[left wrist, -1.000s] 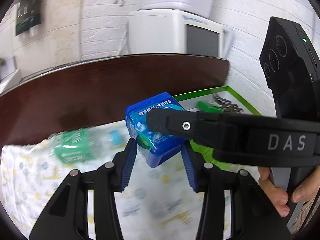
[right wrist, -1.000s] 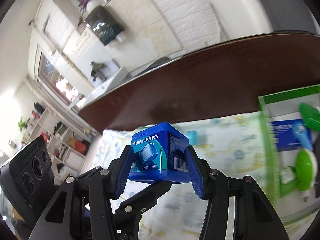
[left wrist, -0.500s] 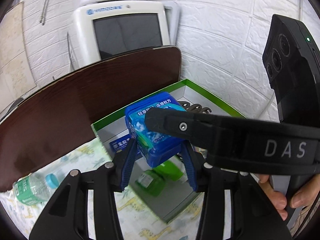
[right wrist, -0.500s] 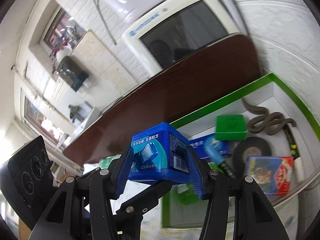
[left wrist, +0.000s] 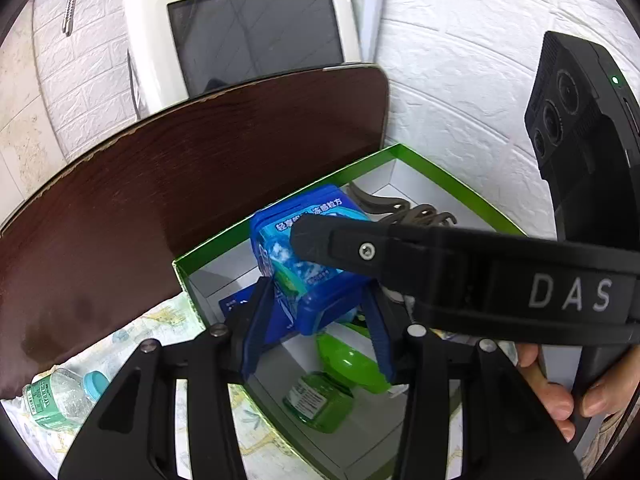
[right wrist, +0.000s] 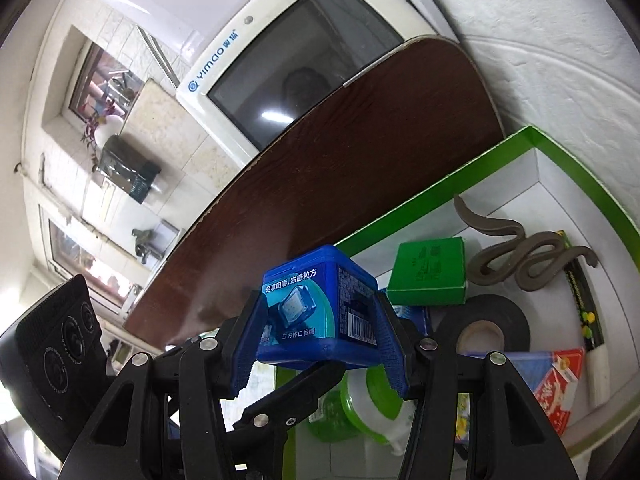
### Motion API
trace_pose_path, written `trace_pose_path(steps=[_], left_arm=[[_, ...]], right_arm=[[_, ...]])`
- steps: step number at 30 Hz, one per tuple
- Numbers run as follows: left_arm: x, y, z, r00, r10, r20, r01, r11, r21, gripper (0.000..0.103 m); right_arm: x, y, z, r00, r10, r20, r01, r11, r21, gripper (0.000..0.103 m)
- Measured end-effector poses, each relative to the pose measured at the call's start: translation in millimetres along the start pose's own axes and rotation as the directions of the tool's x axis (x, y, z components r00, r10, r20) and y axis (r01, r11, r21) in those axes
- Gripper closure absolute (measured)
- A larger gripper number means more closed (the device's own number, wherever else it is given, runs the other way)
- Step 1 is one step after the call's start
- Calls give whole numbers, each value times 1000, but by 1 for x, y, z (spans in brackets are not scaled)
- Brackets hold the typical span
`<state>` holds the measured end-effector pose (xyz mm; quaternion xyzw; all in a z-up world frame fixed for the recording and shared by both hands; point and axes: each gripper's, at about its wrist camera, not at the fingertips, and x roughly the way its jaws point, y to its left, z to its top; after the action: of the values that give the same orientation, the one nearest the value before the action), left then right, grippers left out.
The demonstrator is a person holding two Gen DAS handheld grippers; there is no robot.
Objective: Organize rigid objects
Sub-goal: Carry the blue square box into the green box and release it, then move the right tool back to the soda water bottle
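Note:
Both grippers are shut on one blue gum box (left wrist: pixel 304 256), which also shows in the right wrist view (right wrist: pixel 320 312). My left gripper (left wrist: pixel 316 328) grips its lower sides. My right gripper (right wrist: pixel 322 344) grips it from the other side, and its black finger crosses the left wrist view. The box hangs above the near left part of a green-rimmed white tray (left wrist: pixel 460 188), which also shows in the right wrist view (right wrist: pixel 580 168).
The tray holds a green box (right wrist: pixel 428 276), black tape roll (right wrist: pixel 480 328), brown snake clip (right wrist: pixel 532 256), red card pack (right wrist: pixel 560 392), green bottle (left wrist: pixel 316 400) and green lid (left wrist: pixel 352 364). A water bottle (left wrist: pixel 60 396) lies on the patterned cloth. The dark table top (left wrist: pixel 160 200) meets a white wall.
Both grippers have carried the blue gum box to the right, from over the cloth to above the tray. The grip on the box is the same.

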<state>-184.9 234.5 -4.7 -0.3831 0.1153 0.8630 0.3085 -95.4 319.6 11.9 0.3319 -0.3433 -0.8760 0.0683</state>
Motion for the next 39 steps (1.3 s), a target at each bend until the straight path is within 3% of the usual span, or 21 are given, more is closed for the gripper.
trace_pose_path(steps=[10,20,31,39], left_arm=[[12,21,-10,999,43,-11,-43,999,-24,58],[-5,34,-23,999,36,10,-35,998,-61,58],[-54,67,-53,995,86,57,-78,988,-133,57],[-95,110,-88,982,162,97,-137,965,-224,47]], right_arm=[[37,-5,1,998,-4,-60,5,1000,17,48],[26,-4,-3,998,-47,-32,48,998,42,48],[22,39,-21,998,-30,-49,29,999,-31,48],[33,86,-42,996,-15,-92,4,994,-112,48]])
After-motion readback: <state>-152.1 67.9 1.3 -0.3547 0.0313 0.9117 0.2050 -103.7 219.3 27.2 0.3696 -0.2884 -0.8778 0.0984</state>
